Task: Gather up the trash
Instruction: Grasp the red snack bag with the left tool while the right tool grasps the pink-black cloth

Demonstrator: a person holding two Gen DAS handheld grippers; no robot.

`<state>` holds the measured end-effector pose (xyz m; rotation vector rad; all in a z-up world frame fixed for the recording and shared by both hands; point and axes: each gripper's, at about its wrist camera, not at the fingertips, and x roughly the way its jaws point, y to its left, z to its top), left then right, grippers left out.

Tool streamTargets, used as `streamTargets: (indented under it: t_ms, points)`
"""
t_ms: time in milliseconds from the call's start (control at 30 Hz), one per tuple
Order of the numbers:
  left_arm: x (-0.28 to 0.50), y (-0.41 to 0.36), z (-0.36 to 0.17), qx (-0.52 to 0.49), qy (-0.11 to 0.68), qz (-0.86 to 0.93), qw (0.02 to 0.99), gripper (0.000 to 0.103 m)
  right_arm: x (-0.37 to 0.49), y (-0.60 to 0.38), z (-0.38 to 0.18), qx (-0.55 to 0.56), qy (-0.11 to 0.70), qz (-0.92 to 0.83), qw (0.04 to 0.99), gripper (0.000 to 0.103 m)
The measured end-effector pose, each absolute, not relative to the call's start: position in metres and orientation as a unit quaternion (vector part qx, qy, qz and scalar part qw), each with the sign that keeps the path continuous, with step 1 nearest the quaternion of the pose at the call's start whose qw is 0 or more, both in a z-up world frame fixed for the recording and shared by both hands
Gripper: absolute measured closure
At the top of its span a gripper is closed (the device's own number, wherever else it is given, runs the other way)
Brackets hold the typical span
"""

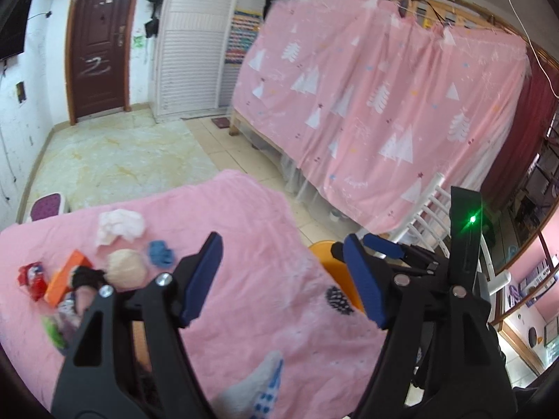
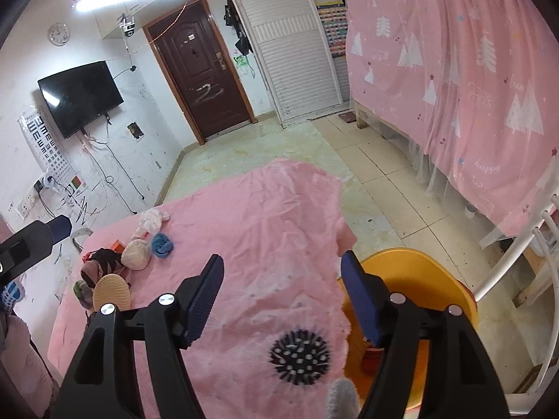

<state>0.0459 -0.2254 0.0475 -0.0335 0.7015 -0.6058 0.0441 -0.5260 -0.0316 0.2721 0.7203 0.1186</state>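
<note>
A pink cloth (image 1: 244, 244) covers the table. At its left lie a crumpled white tissue (image 1: 120, 225), a beige ball (image 1: 126, 267), a blue wad (image 1: 160, 253), an orange box (image 1: 68, 276) and a red wrapper (image 1: 31, 277). My left gripper (image 1: 283, 279) is open and empty above the cloth. My right gripper (image 2: 283, 296) is open and empty, over the cloth's right edge by the orange bin (image 2: 419, 279). The bin also shows in the left wrist view (image 1: 325, 255). The same pile shows in the right wrist view: beige ball (image 2: 137, 253), blue wad (image 2: 162, 244).
A black spiky disc (image 2: 300, 356) lies on the cloth near the bin. A round brush pad (image 2: 111, 291) and dark cloths (image 2: 103, 258) lie at the left. A sock (image 1: 258, 387) lies near me. A pink-curtained bunk bed (image 1: 384, 104) stands at the right, a white rail (image 2: 517, 262) beside the bin.
</note>
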Motion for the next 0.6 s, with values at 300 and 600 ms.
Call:
streamTargets:
  t_ms: [300,600]
  points:
    - [0.051,-0.136,0.054,-0.031,0.316,-0.222,0.922,0.020,0.063,-0.432,-0.024,0.093,0.363,0.105,0.921,0.035]
    - [0.087,-0.032,0.037,-0.044,0.333,-0.076,0.939,0.011,0.088,-0.341,-0.026,0.042,0.384,0.161,0.908,0.032]
